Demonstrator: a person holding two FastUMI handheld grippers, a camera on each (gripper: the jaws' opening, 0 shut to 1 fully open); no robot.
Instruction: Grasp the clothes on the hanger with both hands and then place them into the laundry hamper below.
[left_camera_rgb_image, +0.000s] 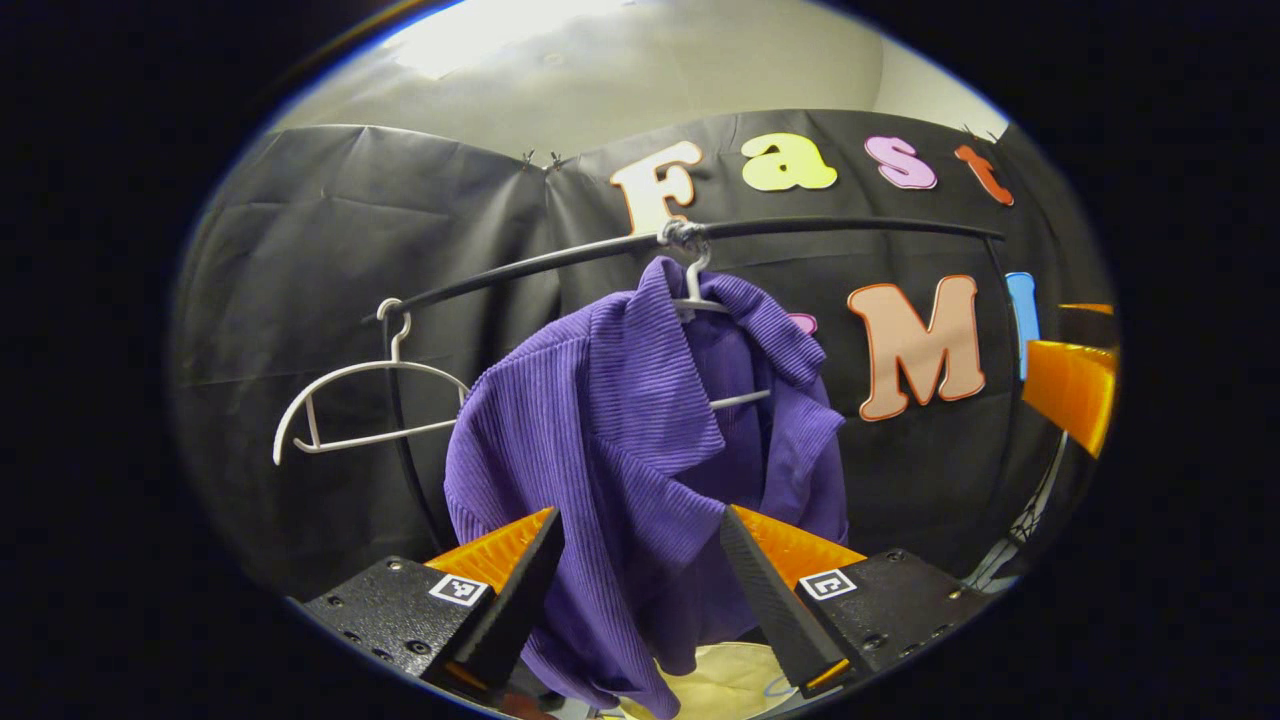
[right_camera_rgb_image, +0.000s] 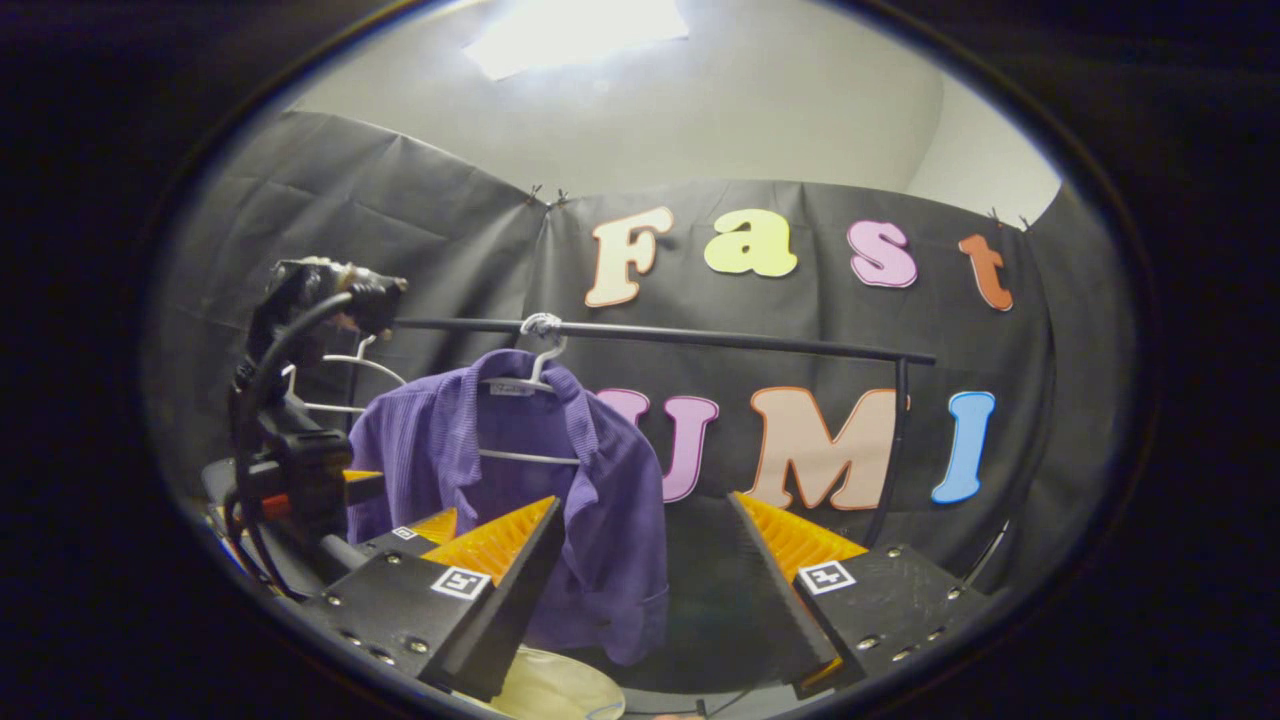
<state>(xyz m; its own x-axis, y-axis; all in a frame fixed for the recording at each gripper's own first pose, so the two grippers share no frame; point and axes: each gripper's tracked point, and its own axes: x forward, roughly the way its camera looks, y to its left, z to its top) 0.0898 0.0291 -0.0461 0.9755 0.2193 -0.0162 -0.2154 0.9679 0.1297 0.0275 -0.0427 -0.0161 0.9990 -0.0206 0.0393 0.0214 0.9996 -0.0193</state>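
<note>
A purple ribbed shirt (left_camera_rgb_image: 620, 420) hangs on a white hanger (left_camera_rgb_image: 690, 290) from a black rail (left_camera_rgb_image: 850, 225). In the left gripper view my left gripper (left_camera_rgb_image: 640, 515) stands open, close to the shirt's lower front, with fabric showing in the gap between its fingers. Whether they touch the cloth I cannot tell. In the right gripper view the shirt (right_camera_rgb_image: 610, 510) hangs to the left and farther off. My right gripper (right_camera_rgb_image: 645, 500) is open and holds nothing. The left gripper (right_camera_rgb_image: 400, 500) shows there against the shirt's left side. A pale hamper (left_camera_rgb_image: 730, 680) sits below the shirt.
An empty white hanger (left_camera_rgb_image: 350, 410) hangs at the rail's left end, by the rack's curved black post (left_camera_rgb_image: 400, 440). The rail's right post (right_camera_rgb_image: 890, 450) stands before the black cloth wall. The hamper rim (right_camera_rgb_image: 560, 690) lies under my right gripper's left finger.
</note>
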